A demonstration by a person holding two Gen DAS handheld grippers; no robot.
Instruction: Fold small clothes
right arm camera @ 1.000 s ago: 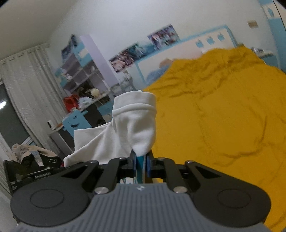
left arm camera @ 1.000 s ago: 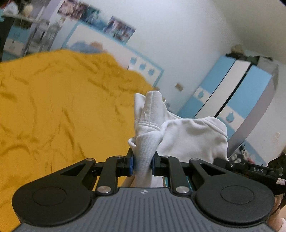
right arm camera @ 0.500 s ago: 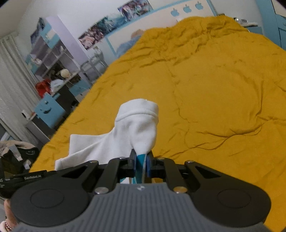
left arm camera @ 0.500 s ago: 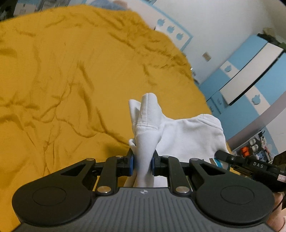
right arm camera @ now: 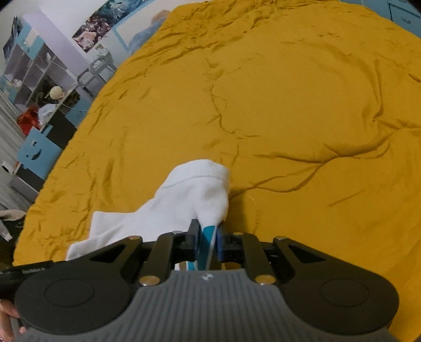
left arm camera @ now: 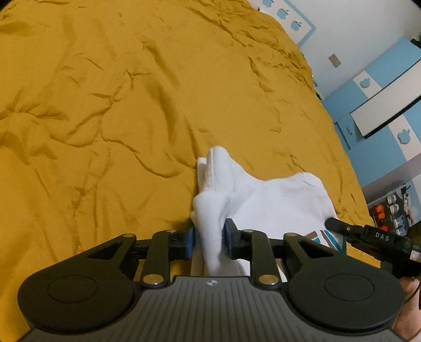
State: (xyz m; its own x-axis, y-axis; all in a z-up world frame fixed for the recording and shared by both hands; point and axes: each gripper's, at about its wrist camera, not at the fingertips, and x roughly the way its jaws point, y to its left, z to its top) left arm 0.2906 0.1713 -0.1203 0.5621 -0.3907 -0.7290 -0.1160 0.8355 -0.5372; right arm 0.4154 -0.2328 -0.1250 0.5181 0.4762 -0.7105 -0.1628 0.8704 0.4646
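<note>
A small white garment with a teal print at its hem hangs low between my two grippers over the yellow bedspread. My left gripper has a bunched white fold between its blue pads, and its jaws are opening. In the right wrist view the same garment drapes over my right gripper. A teal-and-white edge sits between those pads, and these jaws are opening too. The cloth's far folds rest on or just above the bedspread. The other gripper's black body shows at the right of the left wrist view.
The wrinkled yellow bedspread fills most of both views. A blue-and-white wardrobe stands past the bed's right side. Shelves and a cluttered desk stand past its left side. A white headboard lies at the far end.
Both grippers have dropped and tipped downward with the garment, from mid-air down to the bedspread. The pads of each stand slightly wider than before.
</note>
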